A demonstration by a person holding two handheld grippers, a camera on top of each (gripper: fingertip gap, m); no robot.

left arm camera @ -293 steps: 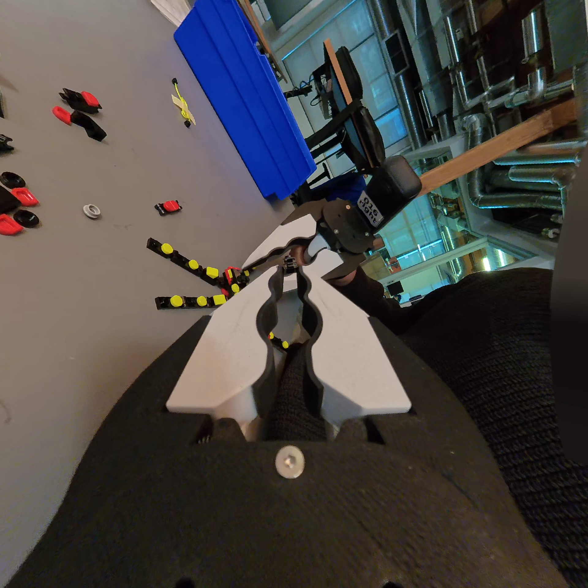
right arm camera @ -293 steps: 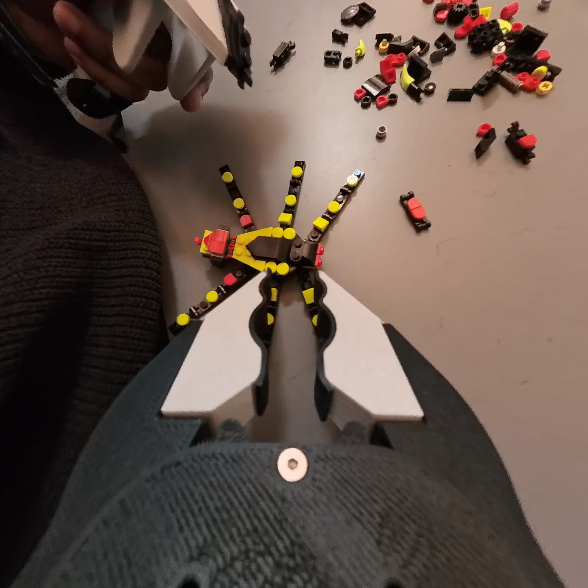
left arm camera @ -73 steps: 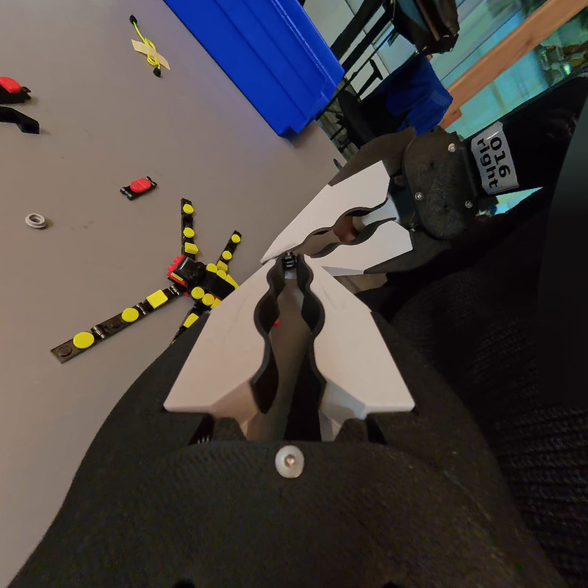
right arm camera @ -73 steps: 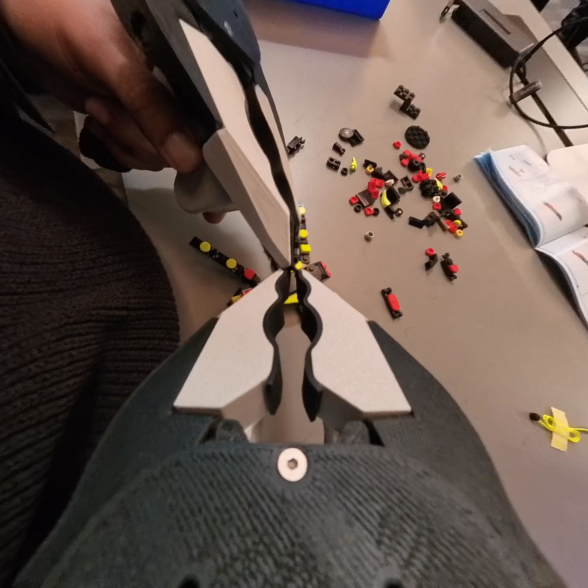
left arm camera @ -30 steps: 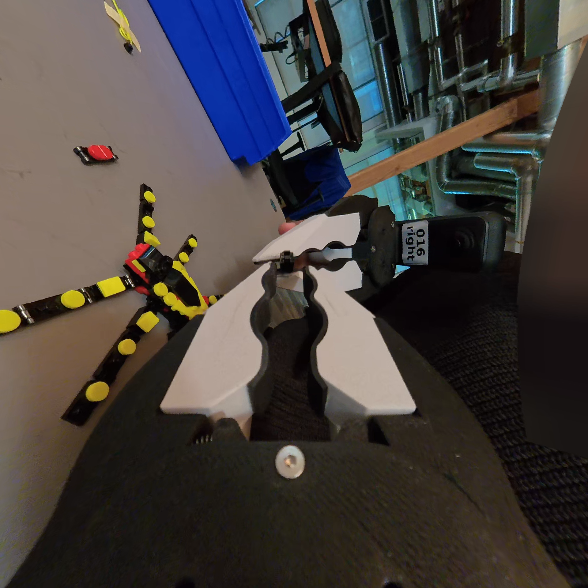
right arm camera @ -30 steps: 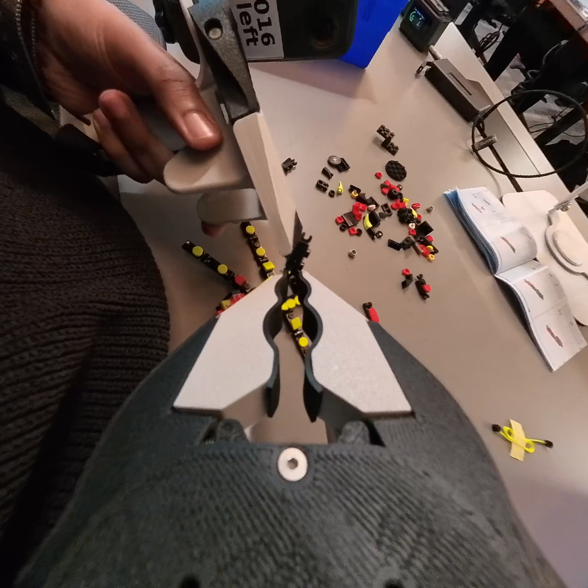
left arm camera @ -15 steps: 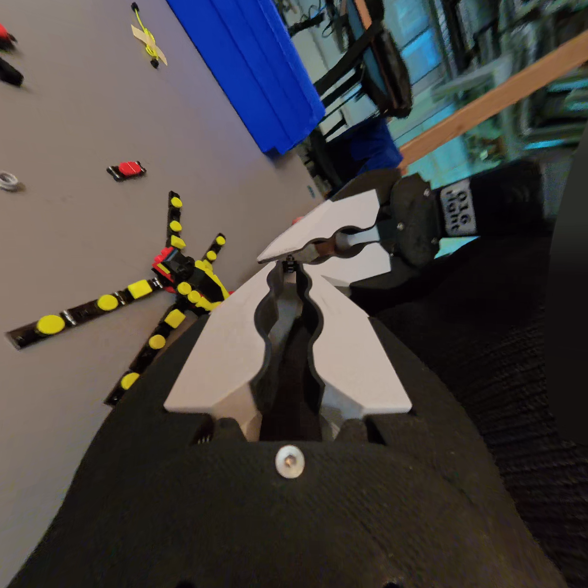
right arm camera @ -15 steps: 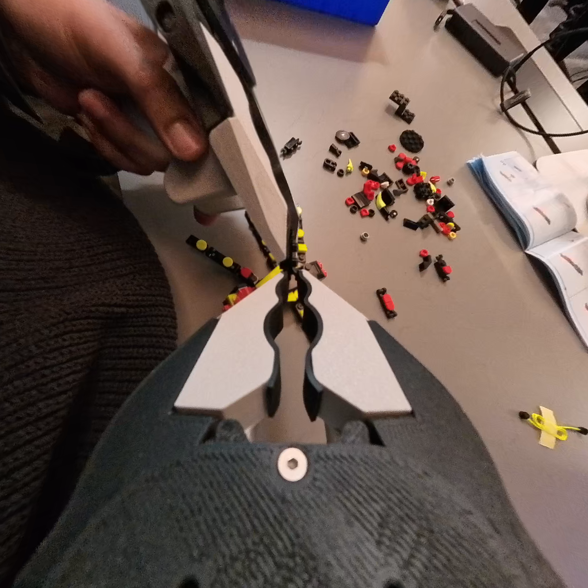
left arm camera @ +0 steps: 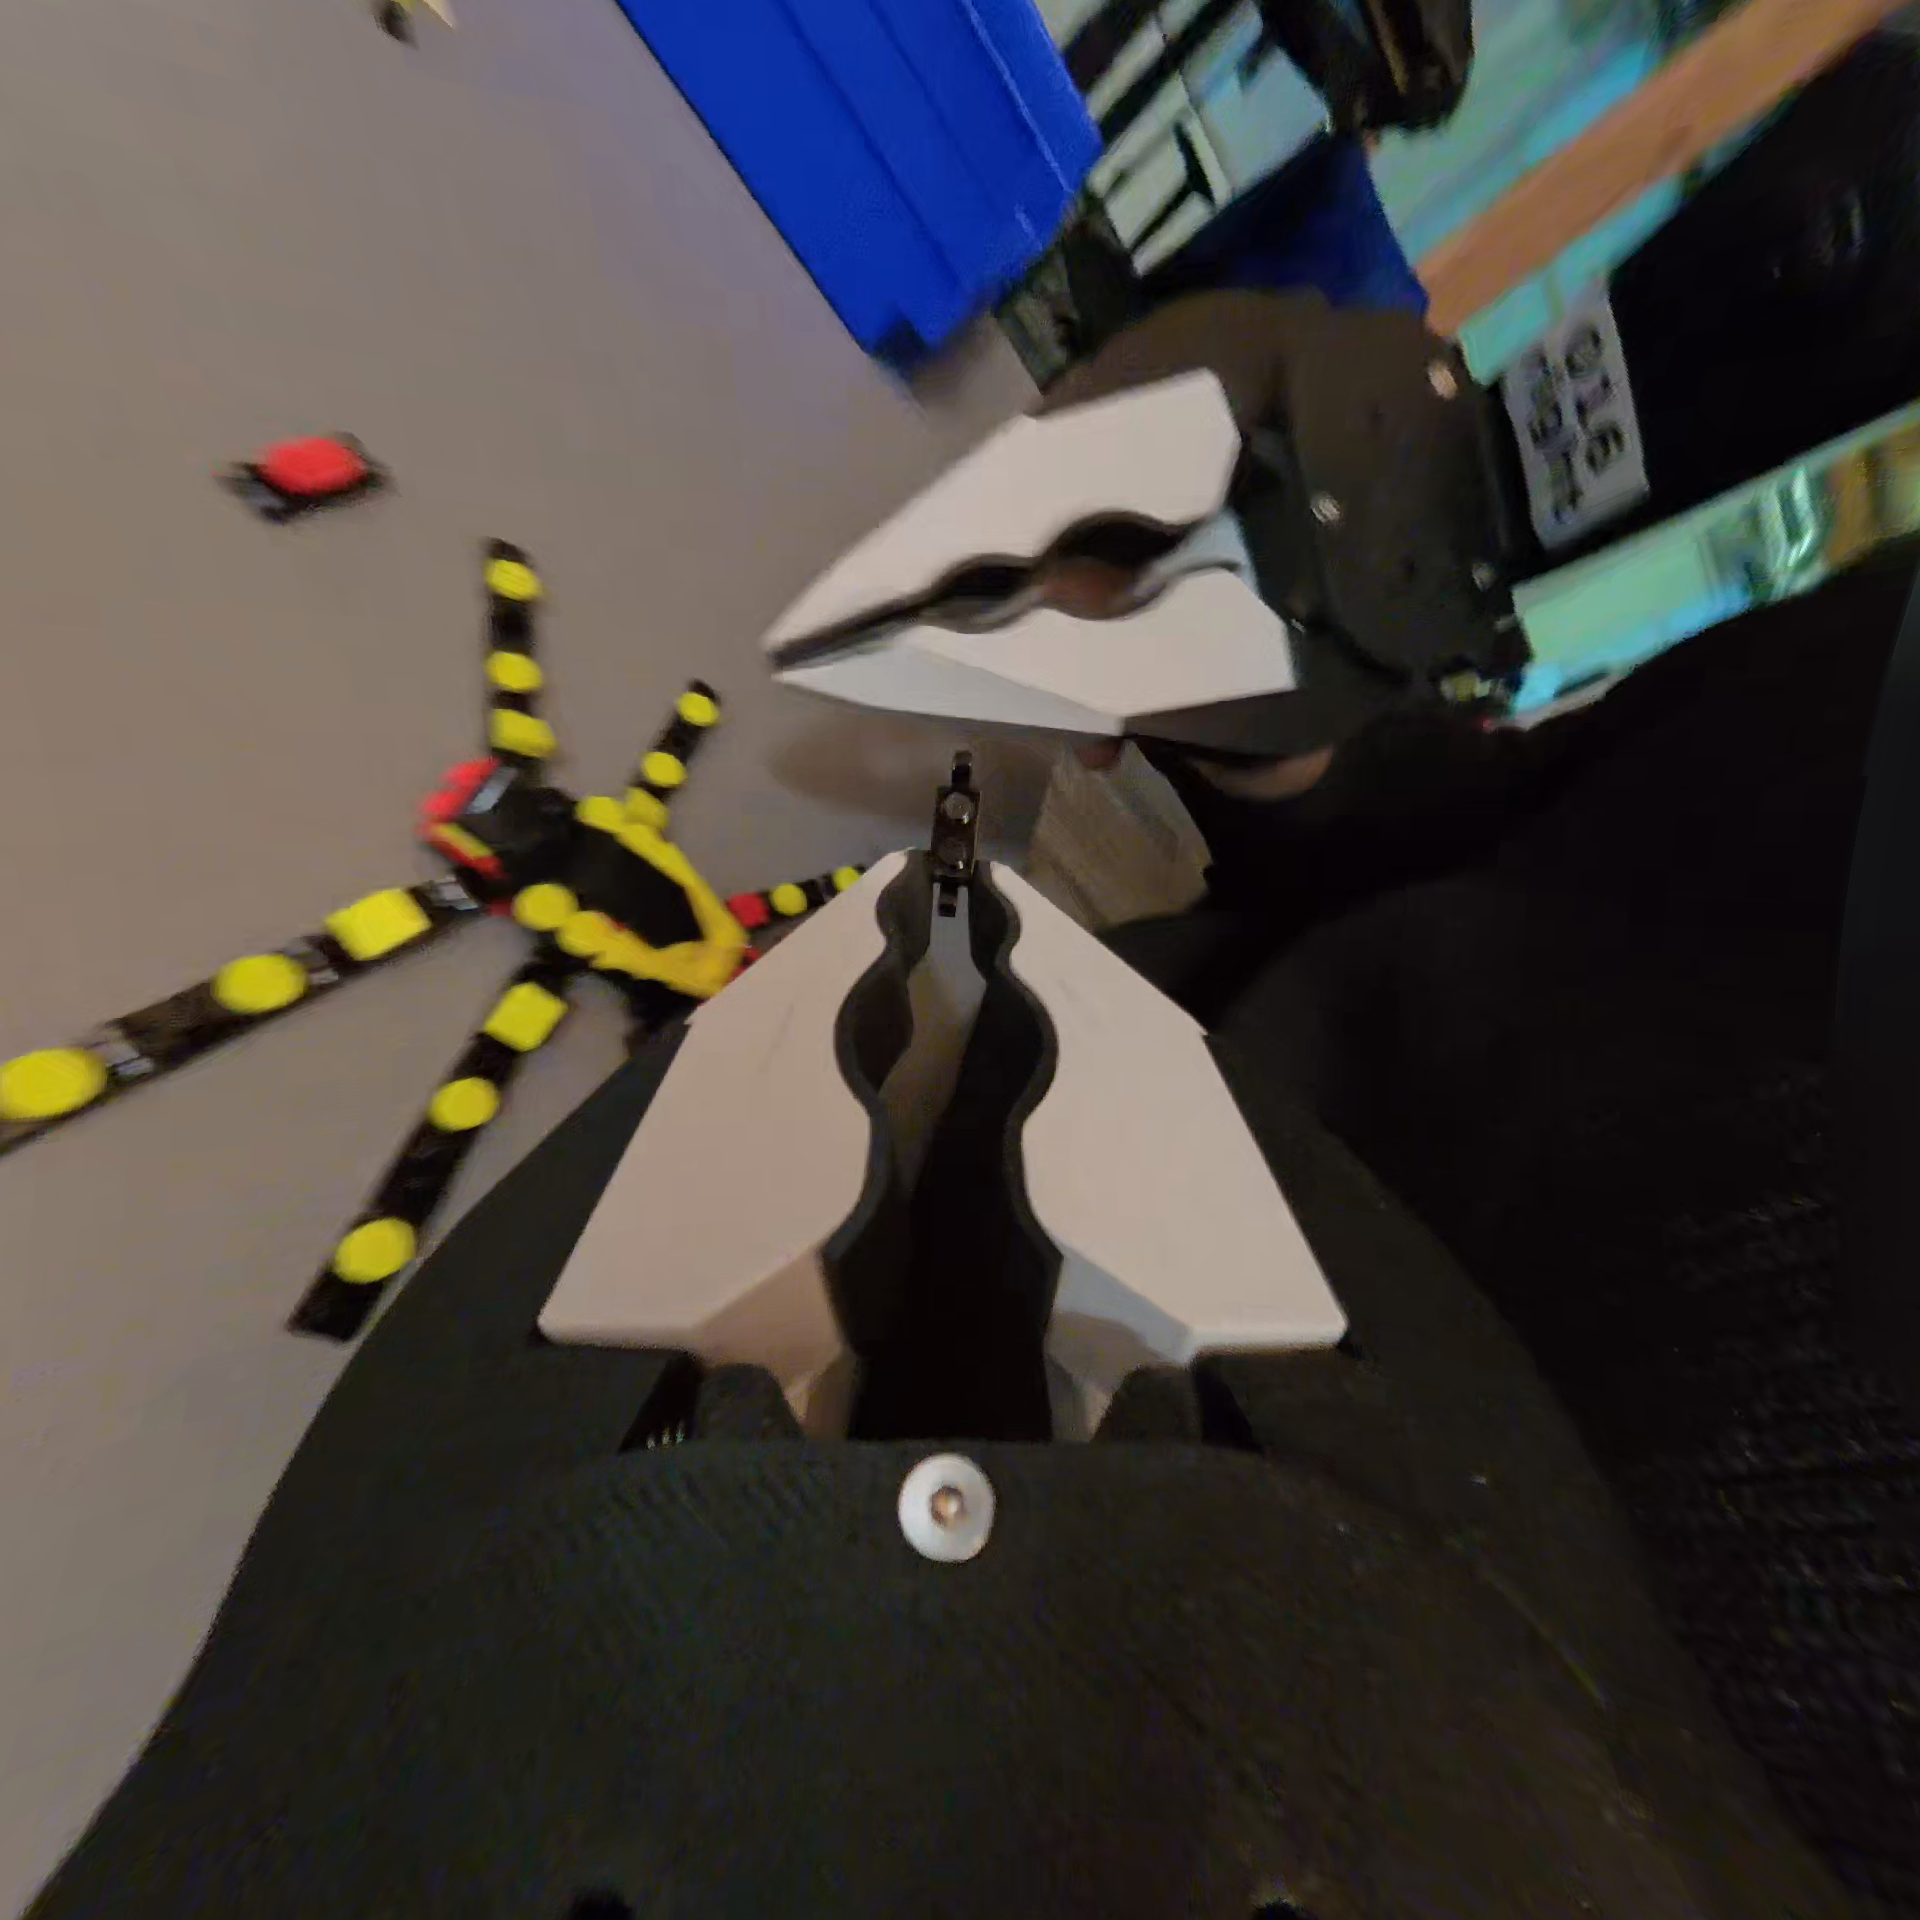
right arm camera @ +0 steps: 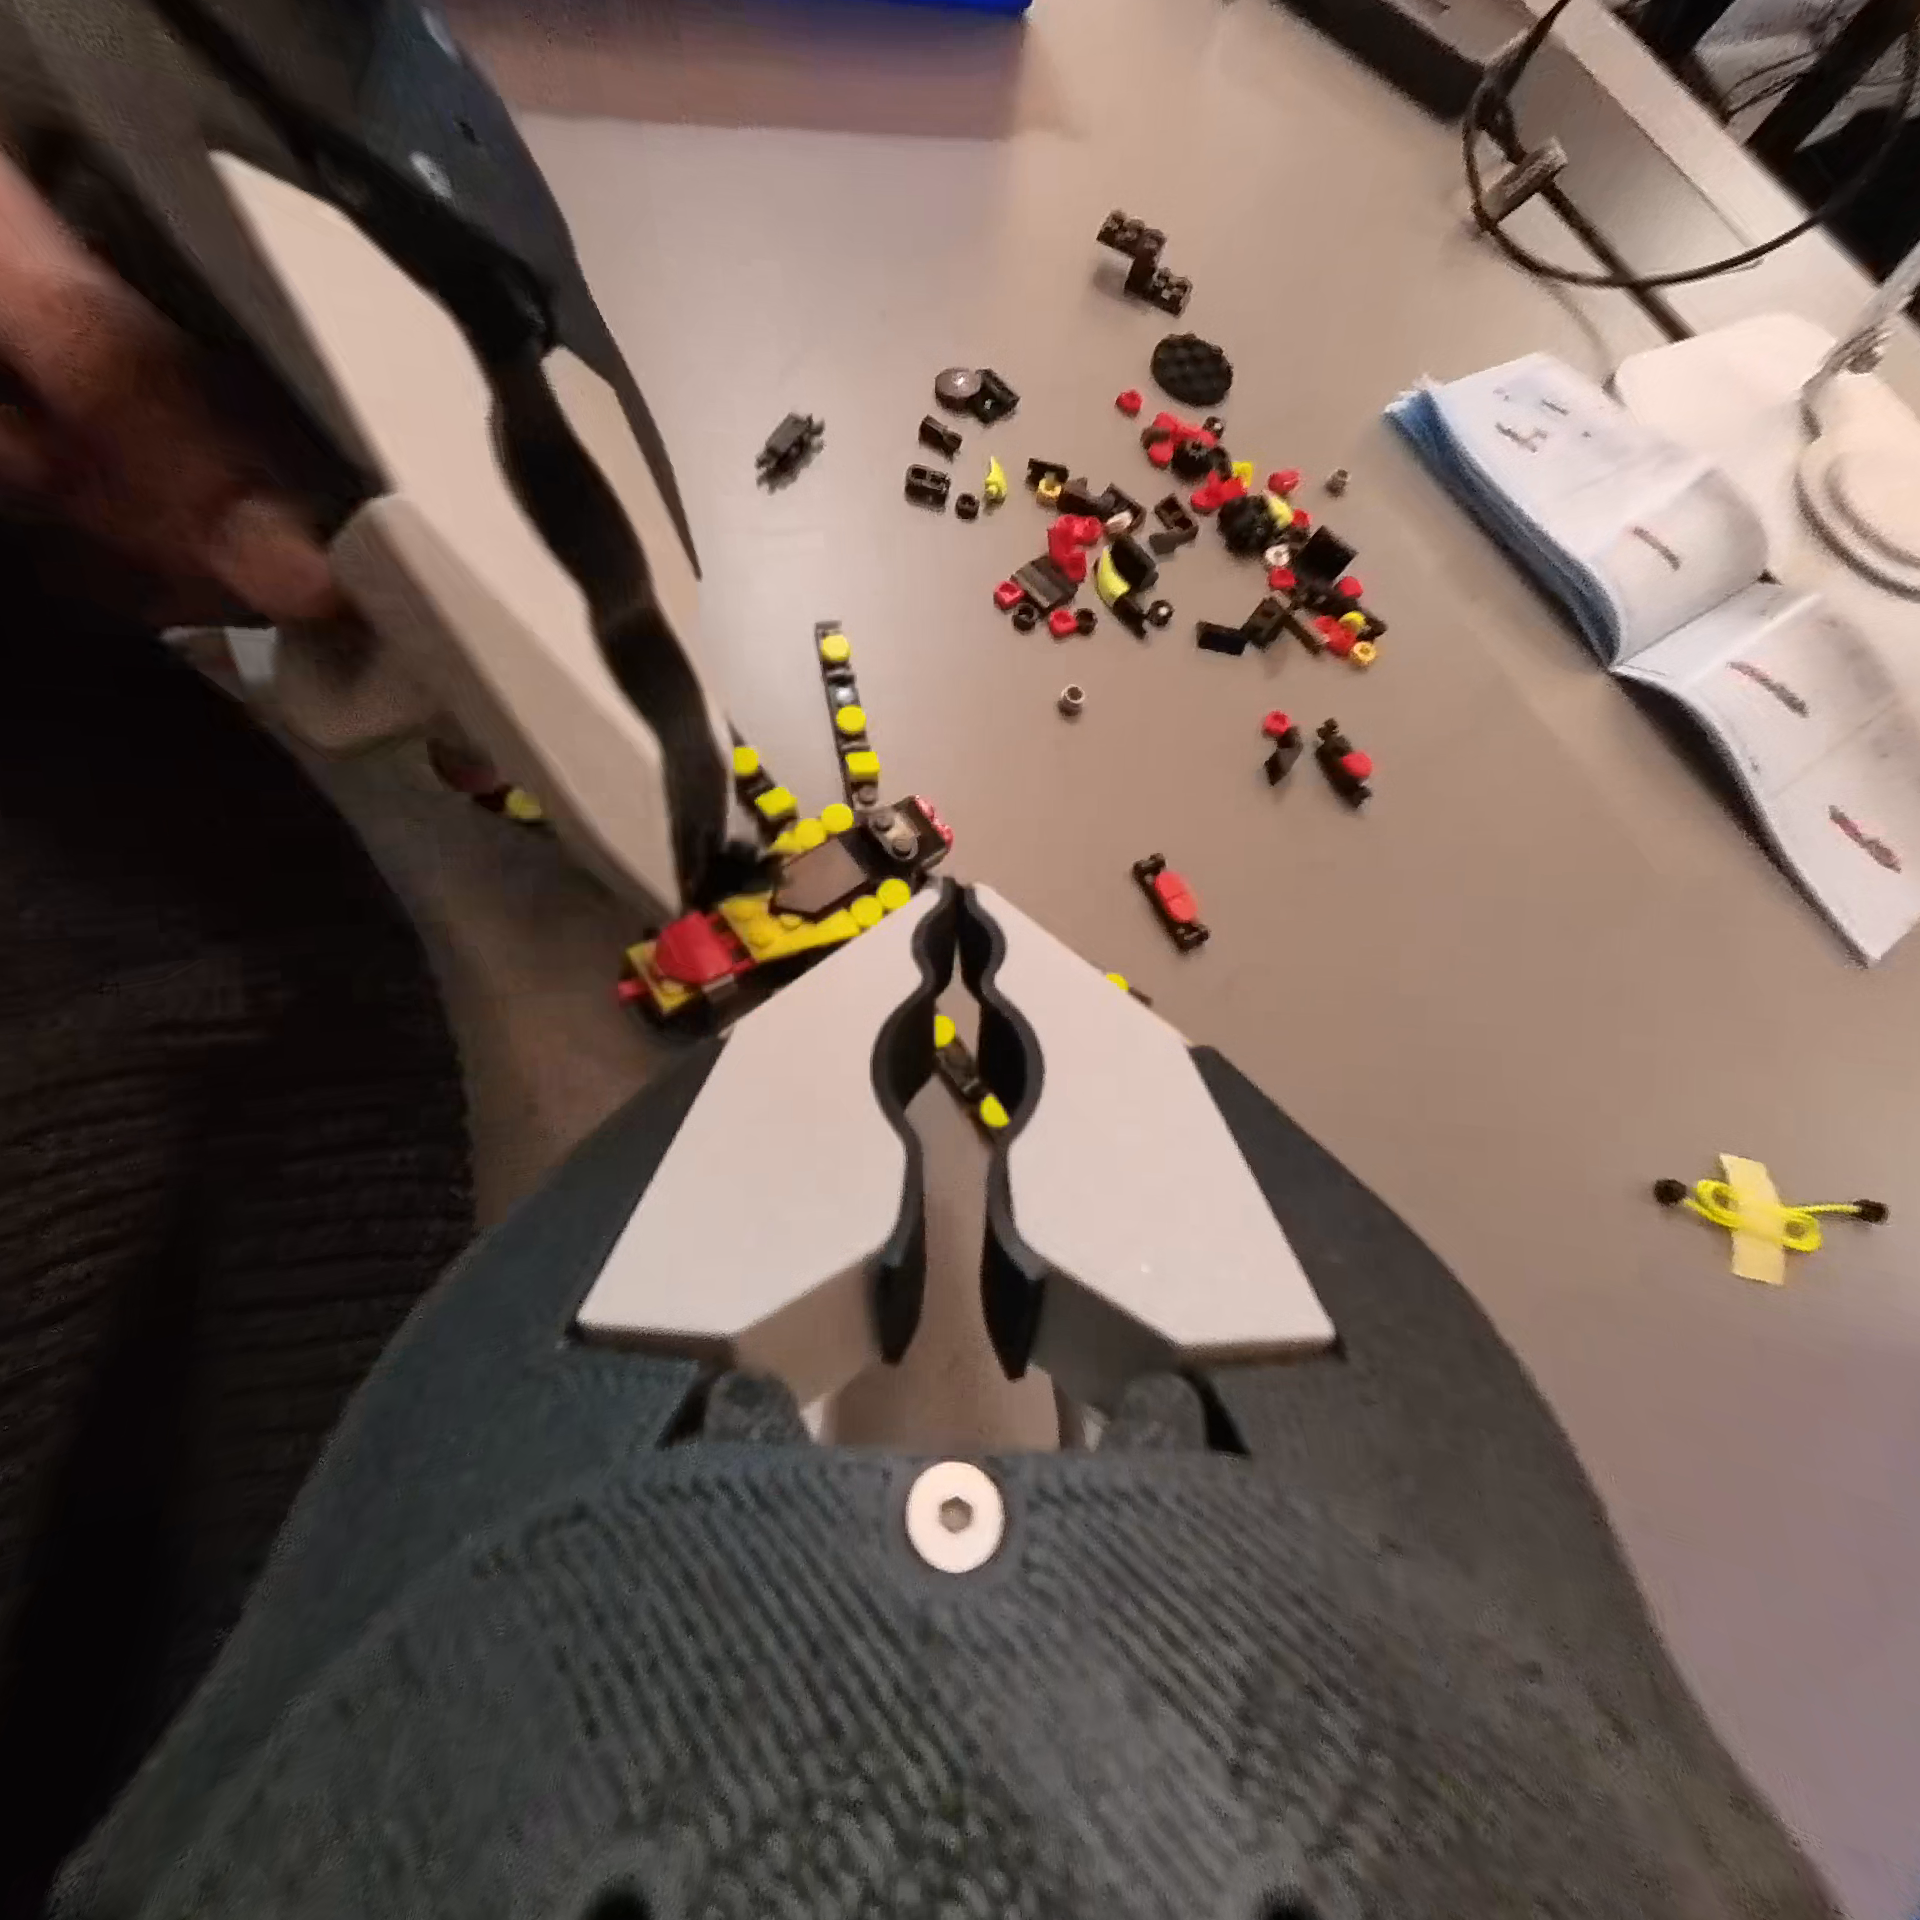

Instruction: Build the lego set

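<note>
Lego model [right arm camera: 800,894], part-built, black and yellow with red ends and long studded legs; lies on the grey table [right arm camera: 1351,1039], left of centre in the right wrist view and at middle left in the left wrist view [left arm camera: 582,894]. Small black piece [left arm camera: 954,831]: pinched at the very tips of the left gripper [left arm camera: 951,883], fingers drawn narrow on it, piece standing proud of the tips at frame centre. Right gripper [right arm camera: 951,899]: fingers closed tip to tip with nothing visible between them; in the left wrist view it sits [left arm camera: 790,660] above and right of the held piece, apart from it. Loose pieces [right arm camera: 1174,530]: red, black and yellow, scattered in the upper centre of the right wrist view, well apart from the model. Instruction booklet [right arm camera: 1704,623]: open, at right edge. Blue bin [left arm camera: 862,166]: top of the left wrist view. Step in hand, as judged: the small piece is carried alone by the left gripper and awaits fitting to the model. Next move calls for lowering it onto its seat squarely, with the right gripper free to steady the model; which seat cannot be told through the motion blur.
</note>
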